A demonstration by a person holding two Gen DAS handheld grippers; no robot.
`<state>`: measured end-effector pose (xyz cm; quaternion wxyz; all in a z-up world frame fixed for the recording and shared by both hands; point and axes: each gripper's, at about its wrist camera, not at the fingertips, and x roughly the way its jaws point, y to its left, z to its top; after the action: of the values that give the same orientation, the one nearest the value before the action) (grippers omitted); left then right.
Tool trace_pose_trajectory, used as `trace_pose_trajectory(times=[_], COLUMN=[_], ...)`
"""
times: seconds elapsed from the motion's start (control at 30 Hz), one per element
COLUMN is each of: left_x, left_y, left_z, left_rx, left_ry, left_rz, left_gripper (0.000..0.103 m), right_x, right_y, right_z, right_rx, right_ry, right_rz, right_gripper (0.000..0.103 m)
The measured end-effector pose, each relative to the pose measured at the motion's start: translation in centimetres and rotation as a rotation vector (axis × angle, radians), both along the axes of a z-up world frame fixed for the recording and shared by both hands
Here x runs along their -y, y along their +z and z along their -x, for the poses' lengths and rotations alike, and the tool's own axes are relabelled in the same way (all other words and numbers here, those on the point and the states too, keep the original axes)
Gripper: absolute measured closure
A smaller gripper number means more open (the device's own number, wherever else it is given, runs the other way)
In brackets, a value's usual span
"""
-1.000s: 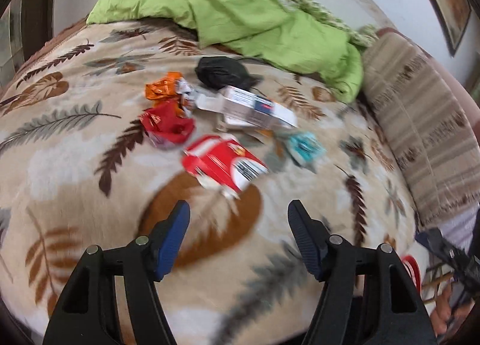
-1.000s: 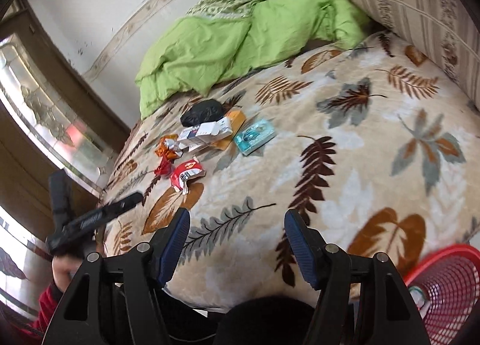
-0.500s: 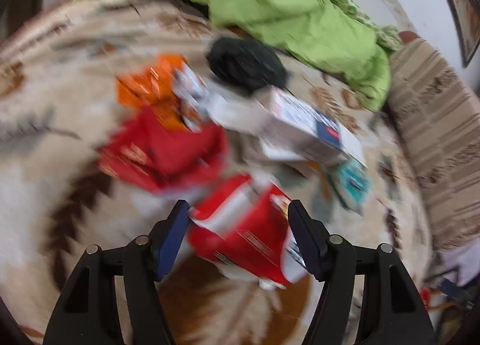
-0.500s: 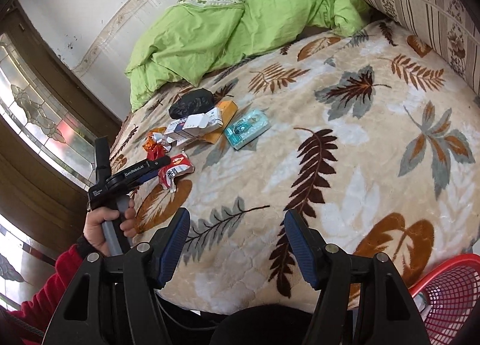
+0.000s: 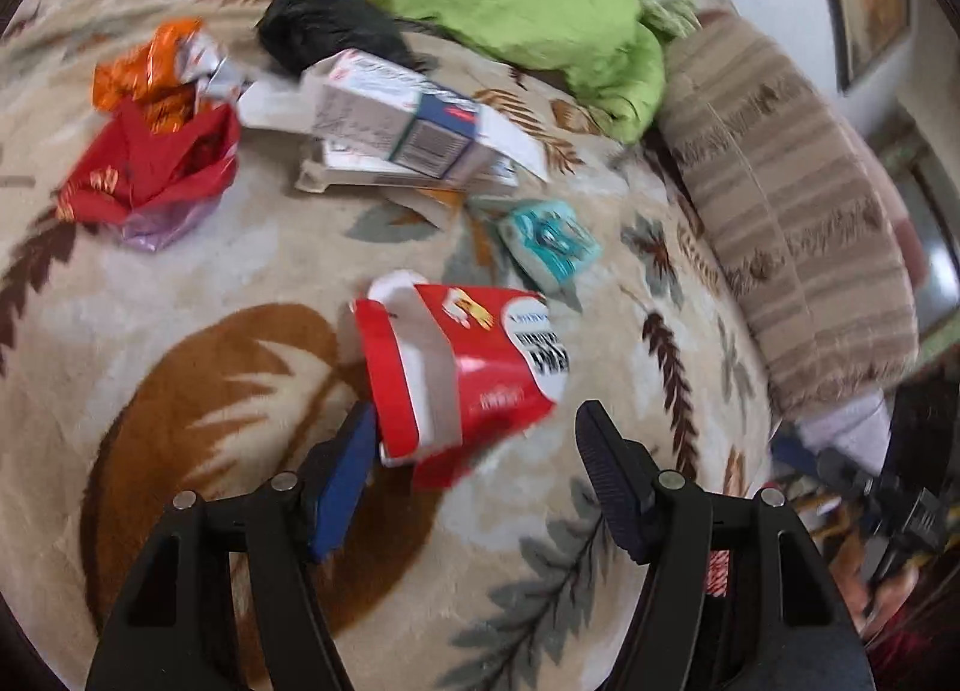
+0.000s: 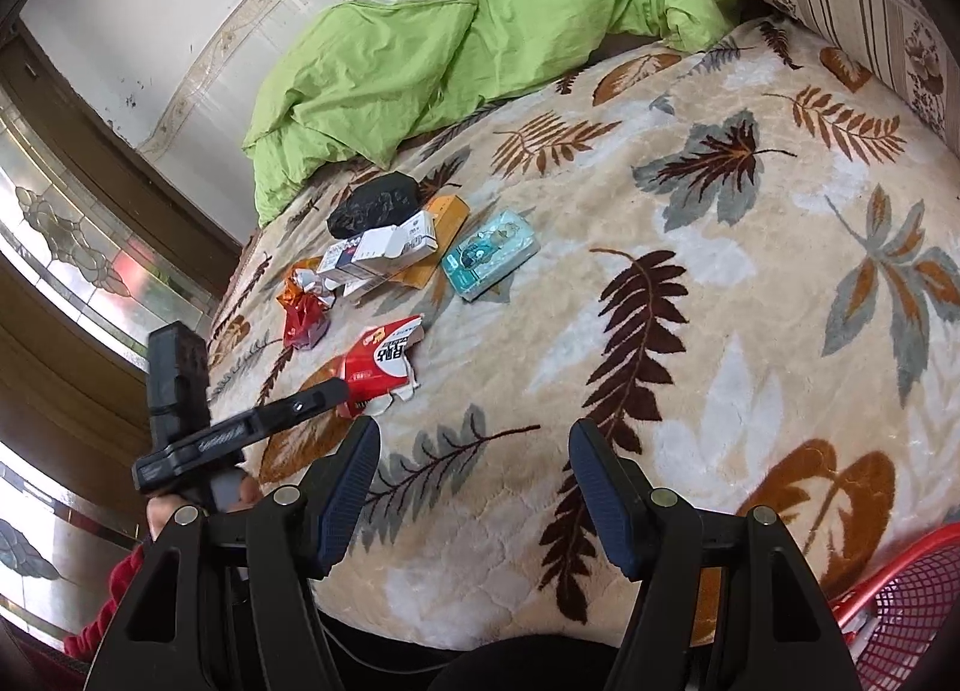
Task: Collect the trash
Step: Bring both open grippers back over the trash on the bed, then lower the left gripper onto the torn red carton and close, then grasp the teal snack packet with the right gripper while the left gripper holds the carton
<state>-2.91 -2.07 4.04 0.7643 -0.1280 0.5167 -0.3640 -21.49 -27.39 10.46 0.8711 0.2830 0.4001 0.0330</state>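
Left tool [image 5: 474, 451] at the red carton [image 5: 462, 373] on the bed.

The left tool's jaws stood spread, one finger [image 5: 342, 481] just beside the crumpled red carton, which lay on the leaf-patterned blanket [image 6: 690, 331] near a teal packet [image 5: 549, 241], white boxes [image 5: 402, 120] and a red wrapper [image 5: 150, 168]. The right tool [image 6: 474, 487] hovered wide apart over the blanket, a red basket [image 6: 900, 613] at the bed's corner.

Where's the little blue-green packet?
The teal packet lies on the leaf blanket, right of the white boxes and beyond the red carton.
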Motion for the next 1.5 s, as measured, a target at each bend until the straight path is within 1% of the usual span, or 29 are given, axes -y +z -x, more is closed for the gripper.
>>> trace_pose_trajectory(times=[0.13,0.2,0.27,0.3,0.33,0.4,0.47,0.5,0.6,0.63,0.73,0.77,0.83,0.87,0.97,1.0,1.03,1.07,1.13,1.23,1.27,1.33,1.4,1.43,1.47,1.5], left_x=[0.3,1.2,2.5,3.0,3.6,4.9,5.7,6.1,5.9,5.6,4.2,3.6,2.5,1.8,0.1,-0.3,-0.7,-0.9,-1.0,-1.7,-1.8,-2.1,-2.1,-2.2,-2.2,-2.2], left_y=[-0.7,-0.8,-0.8,-0.8,-0.9,-0.9,-1.0,-1.1,-0.2,0.3,2.3,2.9,3.5,3.8,4.0,4.0,4.0,4.0,3.7,3.3,3.1,2.6,2.1,1.9,1.8,1.7], left_z=[-1.6,-2.0,-1.9,-1.9,-1.8,-1.6,-1.5,-1.4,-0.5,-0.1,1.5,2.2,3.3,3.8,5.2,5.4,5.6,5.7,5.6,5.4,5.3,4.9,4.5,4.3,4.2,4.1], left_rx=[-0.061,-0.089,-0.092,-0.091,-0.097,-0.098,-0.083,-0.079,-0.016,0.015,0.131,0.172,0.221,0.243,0.307,0.317,0.329,0.341,0.347,0.358,0.362,0.341,0.324,0.315,0.309,0.307], left_ry=[0.028,0.033,0.039,0.04,0.038,0.042,0.06,0.062,0.09,0.097,0.123,0.128,0.142,0.153,0.196,0.21,0.224,0.231,0.245,0.28,0.294,0.302,0.309,0.308,0.307,0.312], left_rz=[0.073,0.093,0.065,0.059,0.056,0.031,0.006,-0.007,-0.024,-0.035,-0.09,-0.113,-0.143,-0.159,-0.208,-0.213,-0.22,-0.231,-0.243,-0.249,-0.256,-0.244,-0.244,-0.244,-0.241,-0.239], left_gripper=[0.037,0.041,0.055,0.059,0.067,0.073,0.094,0.095,0.097,0.099,0.099,0.099,0.099,0.099,0.099,0.099,0.099,0.099,0.099,0.099,0.099,0.099,0.099,0.099,0.099,0.099], right_x=[0.1,0.3,0.5,0.5,0.7,0.8,1.1,1.2,1.6,1.6,1.8,1.9,2.2,2.4,3.3,3.6,3.8,4.0,4.0,3.5,2.6,1.1,-1.1,-2.4,-3.1,-3.4], right_y=[-0.2,-0.5,-0.8,-0.9,-0.9,-1.1,-1.3,-1.4,-1.7,-1.7,-1.9,-2.0,-2.3,-2.5,-3.4,-4.0,-4.4,-5.2,-6.4,-7.6,-7.6,-7.2,-6.8,-6.1,-5.3,-4.6], right_z=[-0.1,-0.3,-0.7,-0.8,-1.0,-1.6,-2.3,-2.7,-4.2,-5.0,-7.5,-9.0,-11.2,-13.3,-17.9,-19.3,-20.1,-21.4,-22.4,-21.5,-20.3,-18.5,-16.2,-15.0,-14.3,-14.1], right_rx=[0.003,-0.003,-0.009,-0.008,-0.008,-0.007,-0.007,-0.009,-0.017,-0.019,-0.03,-0.03,-0.035,-0.043,-0.059,-0.073,-0.082,-0.097,-0.127,-0.156,-0.157,-0.163,-0.171,-0.158,-0.142,-0.125], right_ry=[0.002,0.001,-0.005,-0.006,-0.008,-0.014,-0.023,-0.027,-0.027,-0.029,-0.023,-0.022,-0.02,-0.01,-0.018,-0.02,-0.027,-0.034,-0.021,0.011,0.051,0.113,0.216,0.286,0.325,0.335], right_rz=[0.008,0.003,-0.002,-0.005,-0.006,0.001,0.001,-0.004,-0.025,-0.023,-0.007,0.001,0.016,0.025,0.031,0.024,0.024,0.031,0.023,-0.06,-0.083,-0.086,-0.113,-0.107,-0.078,-0.051], right_gripper=[0.034,0.034,0.034,0.034,0.034,0.034,0.034,0.034,0.034,0.034,0.034,0.034,0.034,0.034,0.043,0.05,0.053,0.054,0.058,0.059,0.059,0.059,0.059,0.059,0.059,0.058])
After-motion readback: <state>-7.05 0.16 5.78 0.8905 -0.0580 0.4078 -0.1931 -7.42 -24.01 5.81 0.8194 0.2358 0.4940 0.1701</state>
